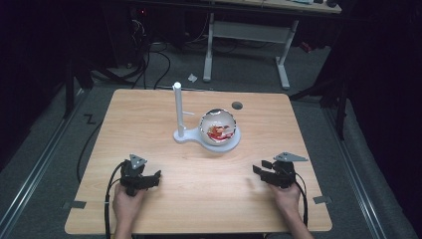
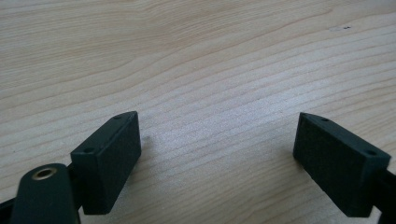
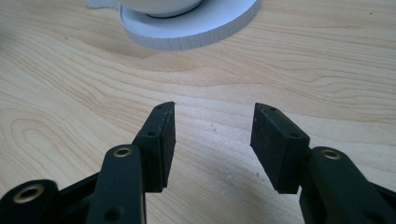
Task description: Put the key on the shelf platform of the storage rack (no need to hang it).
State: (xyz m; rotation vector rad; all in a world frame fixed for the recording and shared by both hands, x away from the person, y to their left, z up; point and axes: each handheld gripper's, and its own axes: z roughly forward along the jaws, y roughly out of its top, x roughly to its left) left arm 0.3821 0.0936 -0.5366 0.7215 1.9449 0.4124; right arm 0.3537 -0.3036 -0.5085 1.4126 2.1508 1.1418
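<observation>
- A white bowl (image 1: 217, 126) holding something red and white sits on the round base of a white stand (image 1: 206, 138) near the middle of the wooden table (image 1: 149, 109); the stand's upright post (image 1: 177, 105) rises just to the bowl's left.
- The right gripper (image 1: 264, 169) hovers low near the table's front edge, jaws partly apart with nothing between them; in the right gripper view the stand's base (image 3: 196, 28) lies straight ahead.
- The left gripper (image 1: 149, 178) rests by the front left, jaws wide apart over bare wood.
- The work looks barely begun: an approach, with the bowl well apart from both grippers.
- Next, the right gripper likely needs to advance and open wider for the rim.
- A small dark disc (image 1: 237, 105) lies behind the bowl; only the post crowds it.
</observation>
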